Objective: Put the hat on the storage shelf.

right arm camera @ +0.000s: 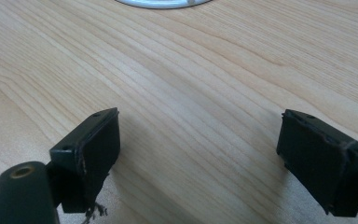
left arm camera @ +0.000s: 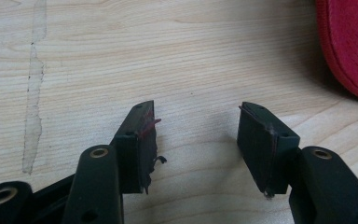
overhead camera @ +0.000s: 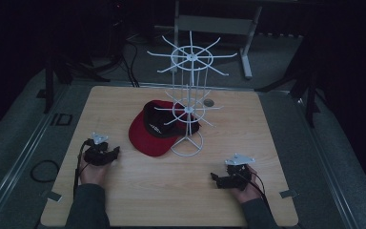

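Resting near the red fabric baseball cap, the left gripper and right gripper stood wide apart, empty. Hanging it well likely meant gripping the brim beside the white wire rotating rack.

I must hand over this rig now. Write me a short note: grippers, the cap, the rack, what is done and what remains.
Left gripper: open, empty, low over the table, near the red cap.
Right gripper: open, empty, at the near right.
The cap lies flat beside the white wire rack, its brim toward the left gripper.
Done: nothing gripped.
Left: probably pick up the cap and hang it on a rack hook.
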Demonstrator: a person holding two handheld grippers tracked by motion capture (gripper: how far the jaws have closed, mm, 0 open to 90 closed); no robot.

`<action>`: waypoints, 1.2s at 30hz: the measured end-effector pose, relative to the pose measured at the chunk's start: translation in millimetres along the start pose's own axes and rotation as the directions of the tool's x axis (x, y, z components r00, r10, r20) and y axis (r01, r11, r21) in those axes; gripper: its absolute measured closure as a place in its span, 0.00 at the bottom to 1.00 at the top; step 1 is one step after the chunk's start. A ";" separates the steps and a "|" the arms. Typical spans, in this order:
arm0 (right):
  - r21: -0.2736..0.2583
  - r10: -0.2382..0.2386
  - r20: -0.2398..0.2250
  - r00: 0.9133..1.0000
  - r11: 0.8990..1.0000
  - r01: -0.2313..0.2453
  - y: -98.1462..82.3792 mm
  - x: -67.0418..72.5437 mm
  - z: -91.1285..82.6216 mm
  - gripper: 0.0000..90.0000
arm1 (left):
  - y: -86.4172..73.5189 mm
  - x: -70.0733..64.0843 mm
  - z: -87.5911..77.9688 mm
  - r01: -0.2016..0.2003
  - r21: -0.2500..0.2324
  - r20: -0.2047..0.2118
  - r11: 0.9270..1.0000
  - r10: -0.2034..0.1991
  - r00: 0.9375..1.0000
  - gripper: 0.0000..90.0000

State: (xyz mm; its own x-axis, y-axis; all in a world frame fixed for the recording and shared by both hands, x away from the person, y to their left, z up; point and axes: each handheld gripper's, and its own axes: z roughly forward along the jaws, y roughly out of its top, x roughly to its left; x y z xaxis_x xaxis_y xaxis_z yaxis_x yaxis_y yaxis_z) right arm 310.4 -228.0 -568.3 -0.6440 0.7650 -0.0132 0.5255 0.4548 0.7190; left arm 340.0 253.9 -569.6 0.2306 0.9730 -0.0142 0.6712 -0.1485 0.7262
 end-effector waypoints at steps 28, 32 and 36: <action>0.000 0.003 -0.001 1.000 1.000 -0.003 0.0 0.2 0.0 0.15 | 38.4 -1.5 -8.4 -0.089 0.011 0.217 0.996 0.085 0.973 0.65; 0.000 0.003 -0.001 1.000 1.000 -0.003 0.0 0.2 0.0 0.15 | 48.3 -1.2 -9.2 -0.090 -0.009 0.246 0.996 0.090 0.965 0.65; 0.000 0.002 -0.001 1.000 1.000 -0.002 0.0 0.2 0.0 0.15 | 57.1 -0.6 -6.9 -0.089 -0.011 0.288 0.996 0.089 0.953 0.64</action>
State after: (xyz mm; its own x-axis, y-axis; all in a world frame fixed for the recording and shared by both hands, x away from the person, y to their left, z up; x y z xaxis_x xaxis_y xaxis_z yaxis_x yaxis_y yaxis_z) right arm 310.3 -227.9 -568.3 -0.6430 0.7658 -0.0110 0.5272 0.4530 0.7189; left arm 373.3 246.0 -523.4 0.4825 0.8634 -0.1473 0.6403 -0.2329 0.7320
